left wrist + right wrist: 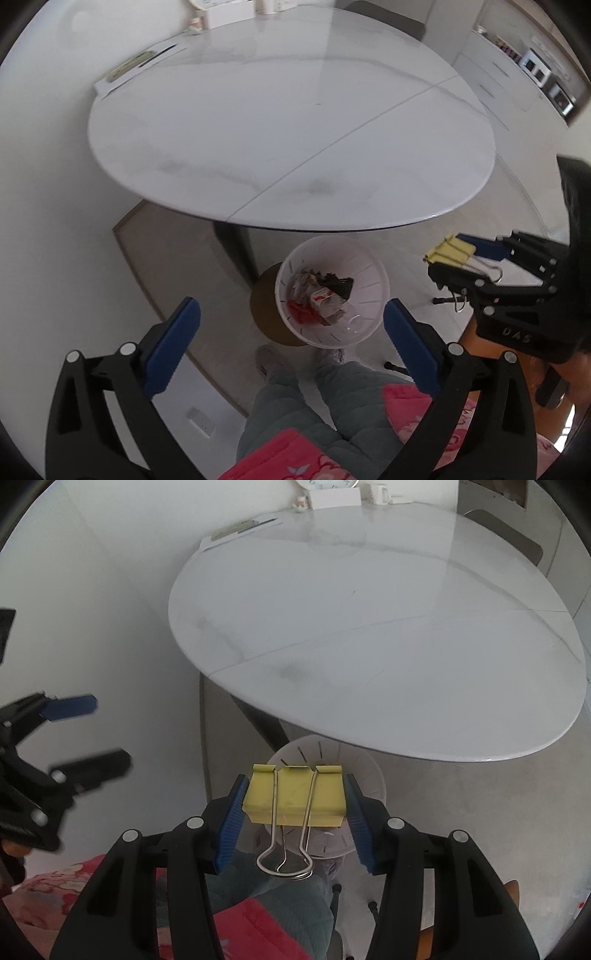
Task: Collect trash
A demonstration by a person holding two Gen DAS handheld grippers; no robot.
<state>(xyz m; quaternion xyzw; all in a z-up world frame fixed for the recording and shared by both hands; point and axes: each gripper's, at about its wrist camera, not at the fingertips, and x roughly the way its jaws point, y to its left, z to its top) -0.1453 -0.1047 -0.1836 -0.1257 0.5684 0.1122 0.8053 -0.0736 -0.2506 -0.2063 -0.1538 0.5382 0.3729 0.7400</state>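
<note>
Table (295, 140) bare-looking; bin (364, 332) contents blurred; right claw (295, 805) pinching binder clip (291, 797).

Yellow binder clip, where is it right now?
The yellow binder clip is clamped in the right gripper, hanging above the white trash bin on the floor by the table edge.

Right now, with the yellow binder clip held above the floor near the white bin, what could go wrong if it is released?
1. In the left wrist view the right hand-held gripper holds the yellow binder clip to the side of the white bin, not over it, so a release would probably miss.
2. The table edge overhangs part of the bin, which narrows the approach.
3. The person's feet stand beside the bin and could tip it.
</note>
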